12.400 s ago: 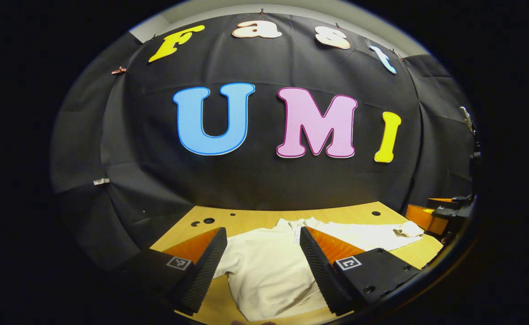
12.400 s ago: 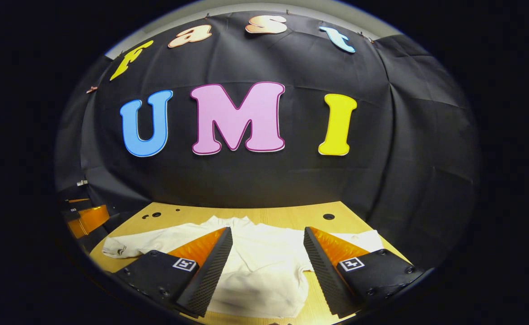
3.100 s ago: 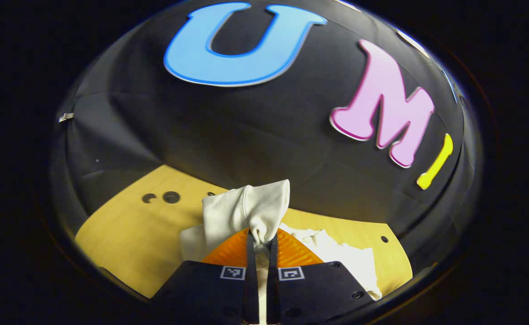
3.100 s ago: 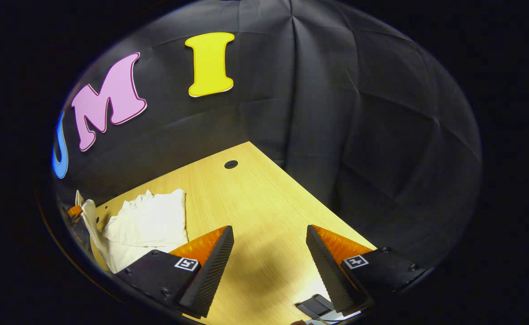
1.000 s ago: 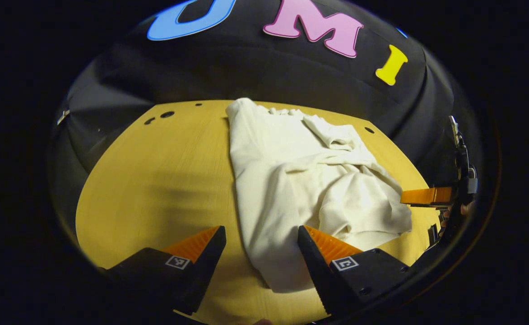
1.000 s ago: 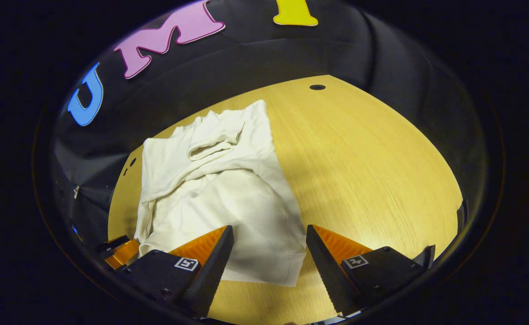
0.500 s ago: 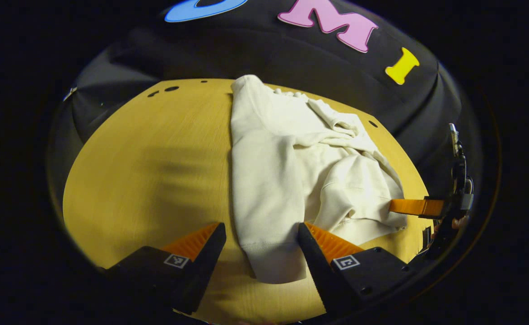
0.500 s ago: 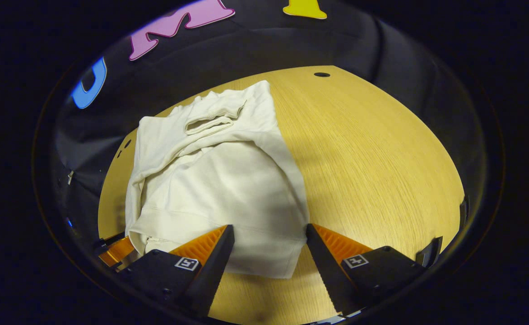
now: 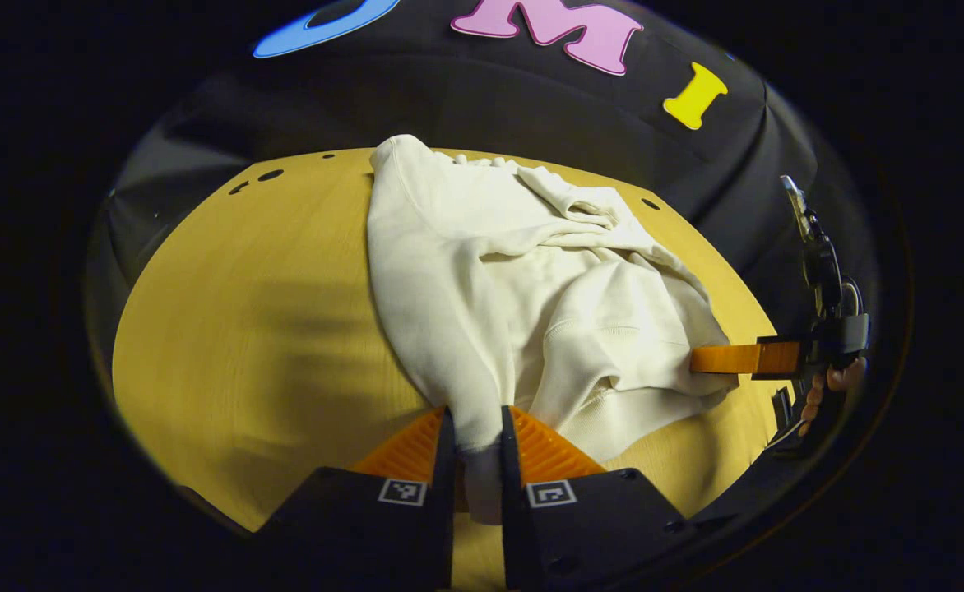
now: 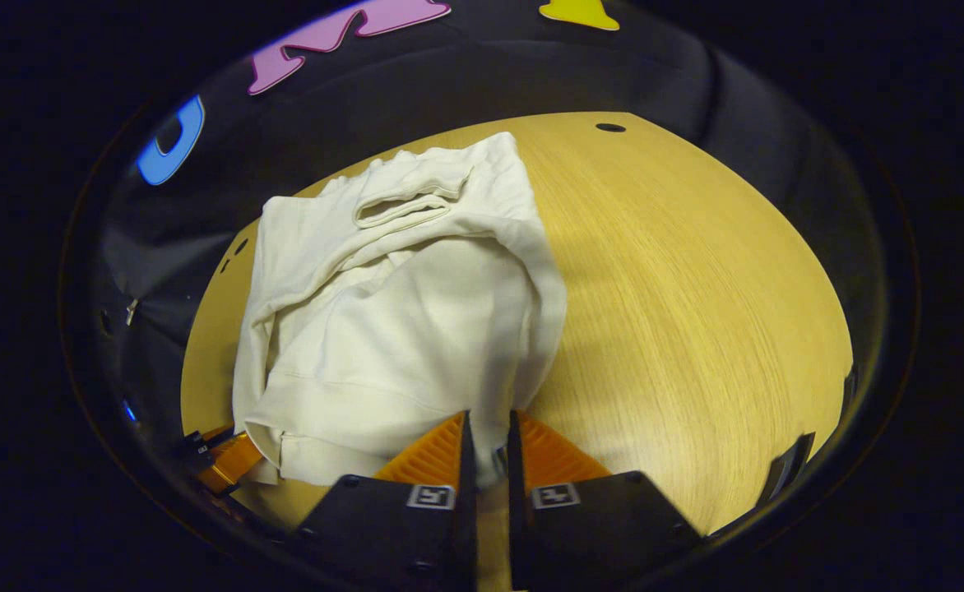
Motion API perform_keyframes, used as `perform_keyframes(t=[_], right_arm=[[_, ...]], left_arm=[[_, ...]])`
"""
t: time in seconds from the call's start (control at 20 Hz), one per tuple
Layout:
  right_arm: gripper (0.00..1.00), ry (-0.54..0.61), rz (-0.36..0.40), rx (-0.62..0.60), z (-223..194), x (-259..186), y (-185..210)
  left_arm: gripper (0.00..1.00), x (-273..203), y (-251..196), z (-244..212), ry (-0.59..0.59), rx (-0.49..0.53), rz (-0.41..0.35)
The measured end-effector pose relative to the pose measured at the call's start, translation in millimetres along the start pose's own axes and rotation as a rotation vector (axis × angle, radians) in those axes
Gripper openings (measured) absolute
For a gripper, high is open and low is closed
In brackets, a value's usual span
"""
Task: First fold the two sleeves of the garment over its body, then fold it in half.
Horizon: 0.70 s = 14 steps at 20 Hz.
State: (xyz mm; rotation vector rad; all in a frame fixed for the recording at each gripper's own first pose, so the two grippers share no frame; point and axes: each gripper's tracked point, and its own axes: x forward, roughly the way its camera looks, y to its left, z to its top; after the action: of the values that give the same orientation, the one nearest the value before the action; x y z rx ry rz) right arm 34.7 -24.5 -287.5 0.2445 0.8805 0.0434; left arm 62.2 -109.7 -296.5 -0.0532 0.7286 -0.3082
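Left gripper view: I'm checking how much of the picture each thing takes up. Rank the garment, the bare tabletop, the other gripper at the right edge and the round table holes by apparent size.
1. Tabletop and garment: look alike in area, so not ranked.
2. Right gripper, farther off, so it looks small.
3. Table holes, smallest.

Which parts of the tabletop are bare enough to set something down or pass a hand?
Bare wood on the table lies between the white sweatshirt and the edge with holes, and on its other side toward the booth wall. Crowded at the near hem, where the left gripper and right gripper pinch it.
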Motion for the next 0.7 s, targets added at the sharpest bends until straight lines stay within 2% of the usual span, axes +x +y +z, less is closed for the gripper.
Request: perform_keyframes(t=[0.05,0.2,0.25,0.4,0.7], right_arm=[[0.16,0.012,0.002,-0.003,0,0,1],[0.09,0.019,0.014,-0.046,1,0,2],[0.09,0.023,0.02,-0.048,2,-1,3],[0.09,0.008,0.05,-0.029,11,-8,10],[0.09,-0.037,0.131,-0.02,48,-16,35]], left_arm=[[0.25,0,0,1,0.005,-0.013,-0.005],[0.1,2,1,5,0.007,-0.051,0.011],[0.08,2,0,6,0.011,-0.034,0.021],[0.07,-6,-3,17,-0.002,-0.022,0.013],[0.07,-27,-9,68,-0.081,-0.129,-0.054]])
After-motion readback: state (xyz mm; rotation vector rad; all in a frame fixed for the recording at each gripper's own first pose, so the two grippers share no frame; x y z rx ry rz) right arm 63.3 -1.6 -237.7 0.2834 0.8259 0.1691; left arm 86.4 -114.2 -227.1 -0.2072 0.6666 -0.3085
